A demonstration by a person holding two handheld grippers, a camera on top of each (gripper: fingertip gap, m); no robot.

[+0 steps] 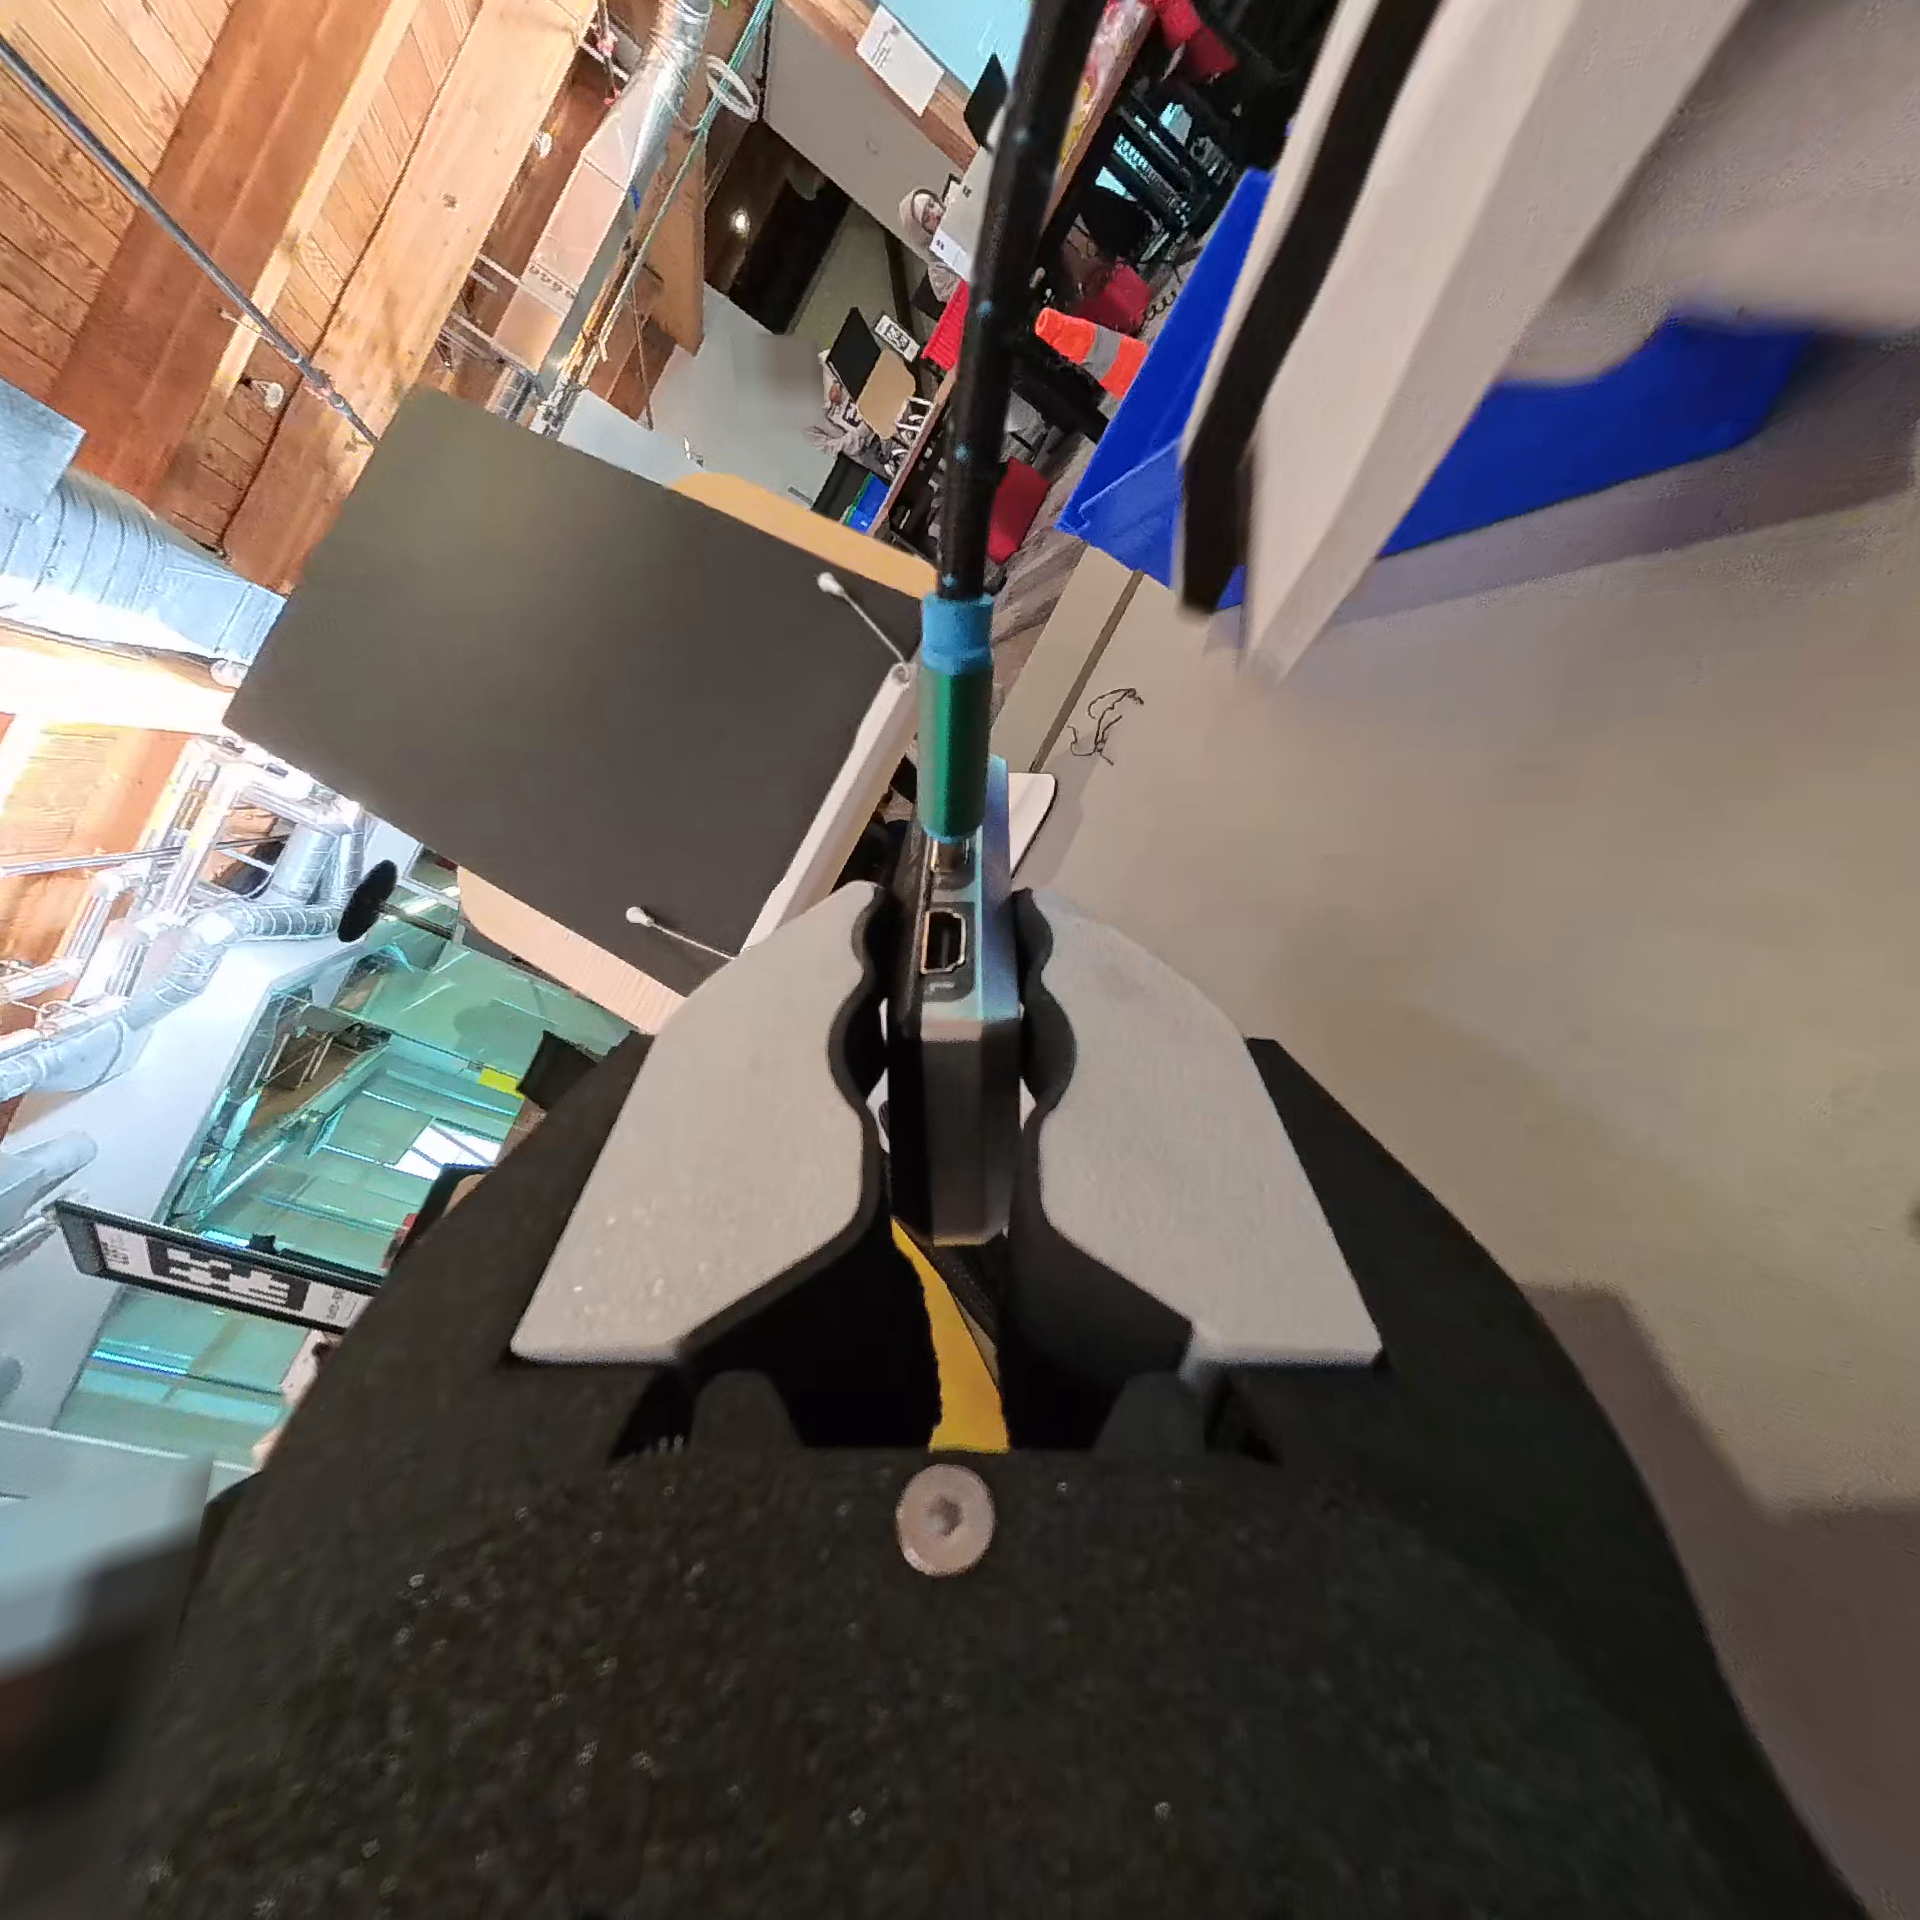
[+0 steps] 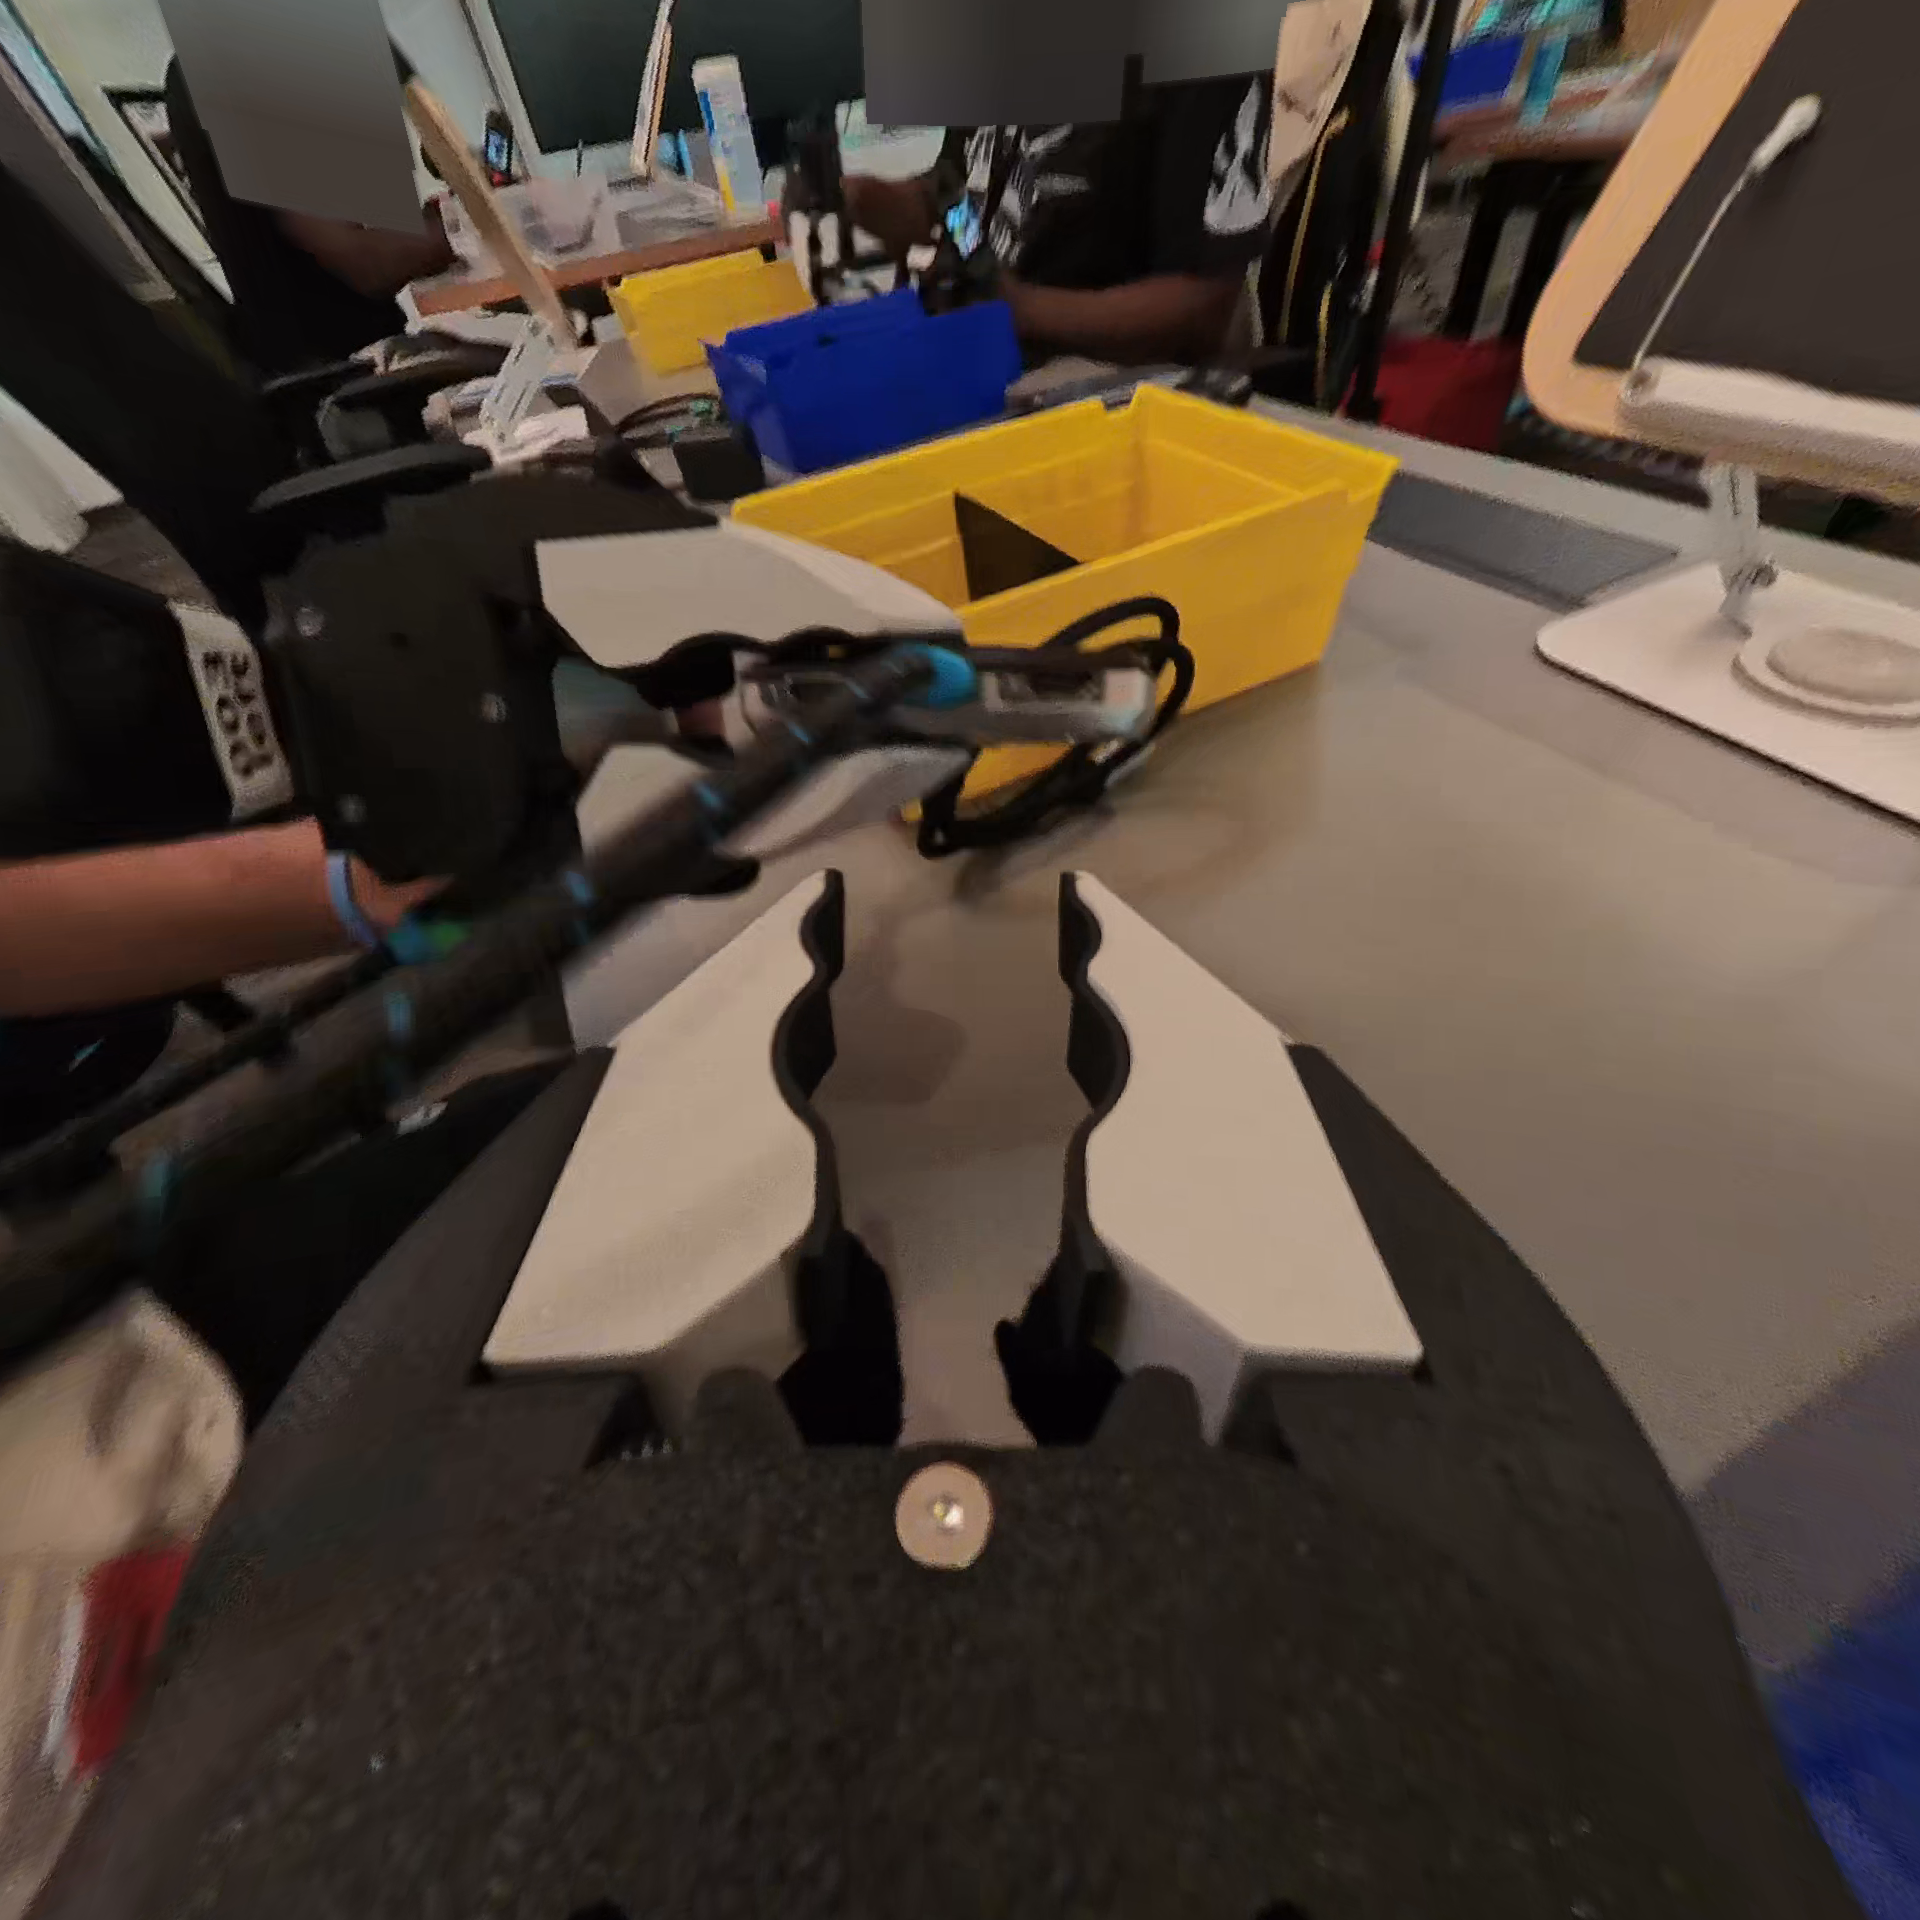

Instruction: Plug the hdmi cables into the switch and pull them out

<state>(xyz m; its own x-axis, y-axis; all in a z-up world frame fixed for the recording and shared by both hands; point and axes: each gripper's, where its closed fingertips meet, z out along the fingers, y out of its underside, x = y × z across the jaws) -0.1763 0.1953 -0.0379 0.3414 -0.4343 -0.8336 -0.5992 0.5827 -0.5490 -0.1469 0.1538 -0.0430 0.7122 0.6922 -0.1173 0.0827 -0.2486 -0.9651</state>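
Observation:
My left gripper [image 1: 951, 914] is shut on the grey HDMI switch [image 1: 961, 1081], held on edge between the fingers. A black cable with a green and blue plug [image 1: 951, 727] is plugged into the switch's far port; the near port [image 1: 943, 940] is open. The right gripper's finger [image 1: 1340, 395] shows blurred at the upper right, apart from the switch. In the right wrist view, my right gripper [image 2: 951, 894] is open and empty above the grey table [image 2: 1455, 987]. The left gripper [image 2: 810, 686] holds the switch [image 2: 1049, 691] there, with black cable [image 2: 1039, 800] looped at it.
A yellow bin [image 2: 1174, 540] stands just behind the switch, a blue bin [image 2: 873, 374] behind it. A white stand with a black board [image 2: 1756, 436] is at the right. A person's forearm [image 2: 156, 925] holds the left gripper. People sit behind. Some 6 cm of space lies between my two pairs of fingers.

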